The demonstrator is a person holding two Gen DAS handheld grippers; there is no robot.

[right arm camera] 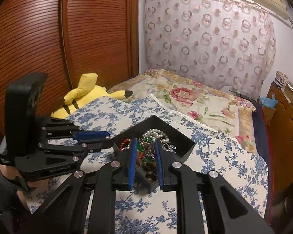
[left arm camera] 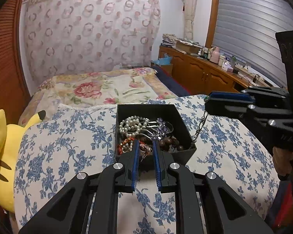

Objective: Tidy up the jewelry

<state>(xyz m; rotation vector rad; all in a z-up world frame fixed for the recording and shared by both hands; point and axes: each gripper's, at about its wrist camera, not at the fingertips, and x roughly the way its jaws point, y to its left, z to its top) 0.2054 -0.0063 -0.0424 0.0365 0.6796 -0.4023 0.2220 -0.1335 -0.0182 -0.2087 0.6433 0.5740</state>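
Observation:
A black open box (left arm camera: 182, 120) sits on a blue-flowered cloth and holds a pearl string (left arm camera: 131, 125), purple crystal flower hairpins (left arm camera: 160, 127), brown beads (left arm camera: 171, 143) and an orange bracelet. My left gripper (left arm camera: 145, 148) hovers over the box's near corner, shut on a small rose-coloured earring (left arm camera: 145, 149). My right gripper (right arm camera: 145, 147) is shut on a chain necklace with green stones (right arm camera: 144, 149). In the left wrist view it (left arm camera: 210, 101) hangs right of the box, its chain (left arm camera: 200, 126) drooping to the rim.
A yellow plush toy (left arm camera: 2, 156) lies at the left on the bed. A floral quilt (left arm camera: 99, 89) lies beyond the box. A wooden cabinet (left arm camera: 201, 70) cluttered with bottles stands at the right. A wooden wardrobe (right arm camera: 48, 39) stands at the left.

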